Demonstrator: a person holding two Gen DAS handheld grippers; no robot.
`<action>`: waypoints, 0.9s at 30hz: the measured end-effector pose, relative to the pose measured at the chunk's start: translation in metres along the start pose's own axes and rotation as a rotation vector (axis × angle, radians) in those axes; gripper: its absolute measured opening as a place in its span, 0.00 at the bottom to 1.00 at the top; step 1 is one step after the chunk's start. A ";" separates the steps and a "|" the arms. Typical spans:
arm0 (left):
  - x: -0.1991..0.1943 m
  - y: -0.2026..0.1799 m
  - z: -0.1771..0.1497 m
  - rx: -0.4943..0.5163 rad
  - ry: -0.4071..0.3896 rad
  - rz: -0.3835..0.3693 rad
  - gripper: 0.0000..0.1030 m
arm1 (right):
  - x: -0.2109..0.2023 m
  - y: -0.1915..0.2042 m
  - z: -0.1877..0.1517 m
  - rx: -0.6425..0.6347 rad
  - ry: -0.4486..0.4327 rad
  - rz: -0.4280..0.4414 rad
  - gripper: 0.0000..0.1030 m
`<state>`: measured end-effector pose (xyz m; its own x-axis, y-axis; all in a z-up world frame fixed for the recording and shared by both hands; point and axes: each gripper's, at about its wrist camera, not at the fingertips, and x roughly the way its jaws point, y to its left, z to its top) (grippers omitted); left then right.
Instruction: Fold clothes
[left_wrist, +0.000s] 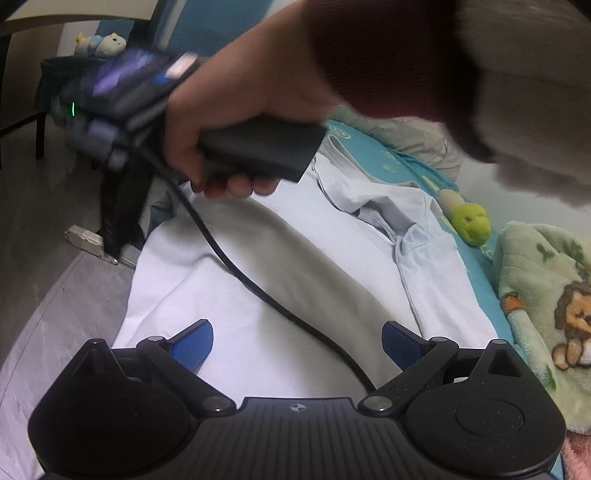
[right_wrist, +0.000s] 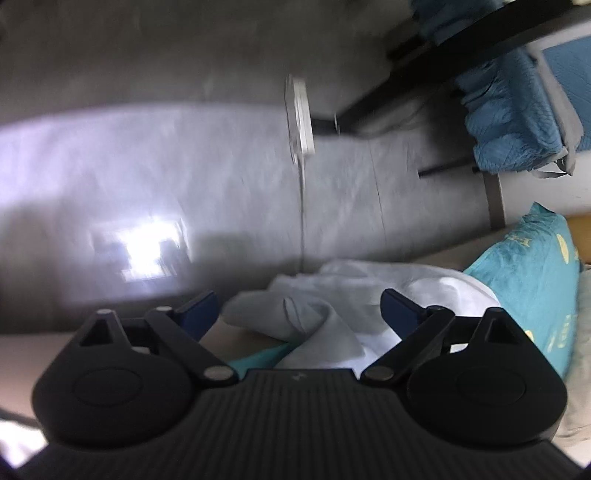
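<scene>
- We count two grippers, each black ribbed plastic with two blue-padded fingers; the left gripper (left_wrist: 297, 345) hovers over the shirt with its jaws spread wide and nothing between them; the right gripper (right_wrist: 297, 312) likewise stands wide open and holds nothing, its fingers either side of bunched cloth without touching it, as far as we can tell.
- One shirt (left_wrist: 280, 266), pale and soft, lies spread on the bed with its collar and a long seam showing on the right side; in the right wrist view the same white cloth (right_wrist: 332, 295) is rumpled at the bed's edge.
- One hand (left_wrist: 229, 110) grips the black handle of the right gripper's body above the shirt; one dark red sleeve (left_wrist: 380, 55) covers the wrist; one black cable (left_wrist: 258, 284) trails from it in a curve across the shirt.
- One teal sheet (left_wrist: 373, 147) with yellow prints lies under the shirt; one fleecy green blanket (left_wrist: 546, 295) with a lion print sits at the right; one round green plush toy (left_wrist: 472, 223) rests beside it.
- Two small plush toys (left_wrist: 99, 44) sit on a dark table in the far corner.
- One grey floor (right_wrist: 184, 147), smooth and glossy with one bright reflection; one white power strip (right_wrist: 301, 118) lies on it, blurred.
- One blue quilted cloth (right_wrist: 517, 110) hangs from dark furniture at the upper right.
</scene>
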<state>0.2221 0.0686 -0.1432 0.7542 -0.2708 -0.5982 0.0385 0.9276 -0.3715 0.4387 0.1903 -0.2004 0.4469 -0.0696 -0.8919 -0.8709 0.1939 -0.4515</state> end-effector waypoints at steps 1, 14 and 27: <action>-0.002 0.001 0.001 -0.010 -0.008 0.003 0.96 | 0.005 0.000 0.000 0.007 0.013 -0.022 0.65; -0.039 -0.002 0.008 -0.044 -0.213 -0.037 0.95 | -0.107 -0.099 -0.085 0.634 -0.334 -0.224 0.09; -0.053 -0.028 0.007 0.064 -0.312 -0.149 0.95 | -0.082 -0.102 -0.357 1.436 -0.400 -0.071 0.16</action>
<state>0.1856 0.0583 -0.0959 0.9010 -0.3218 -0.2910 0.1966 0.9007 -0.3873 0.4184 -0.1737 -0.0907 0.7106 0.1005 -0.6964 -0.0130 0.9914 0.1299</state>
